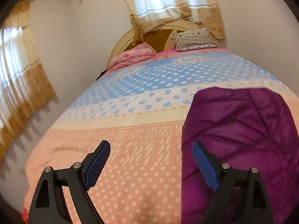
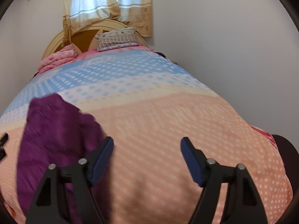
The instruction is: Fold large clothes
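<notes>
The purple garment (image 1: 239,140) lies bunched on the bed's dotted quilt (image 1: 130,177), under the left claw's (image 1: 151,150) right finger and beside the right claw's (image 2: 147,146) left finger, both claws spread apart, holding nothing.

Right claw (image 2: 147,150) gapes wide over the bedspread (image 2: 168,121) — purple garment (image 2: 56,130) lies left.

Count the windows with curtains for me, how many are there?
2. One curtained window is on the far wall behind the headboard. The other curtained window is on the left wall, seen only in the left wrist view. More may be out of view.
</notes>
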`<move>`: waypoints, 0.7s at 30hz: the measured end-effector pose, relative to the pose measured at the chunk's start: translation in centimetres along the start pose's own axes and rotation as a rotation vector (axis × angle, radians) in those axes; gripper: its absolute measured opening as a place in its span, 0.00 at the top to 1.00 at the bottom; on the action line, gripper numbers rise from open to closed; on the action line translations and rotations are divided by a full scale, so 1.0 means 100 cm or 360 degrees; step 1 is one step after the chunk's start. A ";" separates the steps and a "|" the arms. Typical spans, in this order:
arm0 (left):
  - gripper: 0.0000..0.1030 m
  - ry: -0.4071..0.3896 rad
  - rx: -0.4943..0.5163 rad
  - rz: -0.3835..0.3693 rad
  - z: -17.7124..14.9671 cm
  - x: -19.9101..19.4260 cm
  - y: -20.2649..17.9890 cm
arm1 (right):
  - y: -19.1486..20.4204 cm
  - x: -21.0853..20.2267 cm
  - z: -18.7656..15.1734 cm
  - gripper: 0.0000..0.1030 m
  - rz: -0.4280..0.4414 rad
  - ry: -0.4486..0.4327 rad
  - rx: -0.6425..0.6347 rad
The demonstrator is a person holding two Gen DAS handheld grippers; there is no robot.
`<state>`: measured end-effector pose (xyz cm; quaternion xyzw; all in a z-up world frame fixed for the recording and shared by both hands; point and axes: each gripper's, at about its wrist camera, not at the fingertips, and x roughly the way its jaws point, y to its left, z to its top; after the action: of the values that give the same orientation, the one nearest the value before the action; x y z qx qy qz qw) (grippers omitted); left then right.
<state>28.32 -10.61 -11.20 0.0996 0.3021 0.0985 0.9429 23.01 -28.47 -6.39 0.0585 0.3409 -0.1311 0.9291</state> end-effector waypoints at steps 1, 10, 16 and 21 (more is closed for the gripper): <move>0.13 0.0007 -0.0008 -0.0001 0.000 0.003 -0.001 | 0.010 0.003 0.005 0.28 0.0010 0.0003 -0.0006; 0.13 0.0045 0.0038 -0.0084 -0.001 0.019 -0.033 | 0.080 0.054 0.017 0.44 0.0156 0.0095 0.0164; 0.13 0.0028 0.0097 -0.0134 -0.006 0.028 -0.050 | 0.077 0.081 -0.013 0.50 0.0093 0.0193 0.0167; 0.13 0.0064 0.0184 -0.0198 -0.014 0.037 -0.076 | 0.062 0.087 -0.035 0.50 0.0063 0.0200 0.0189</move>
<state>31.42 -16.76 -16.25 0.1329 0.3318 0.0241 0.9336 29.06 -23.59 -14.57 0.1284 0.3890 -0.1289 0.9031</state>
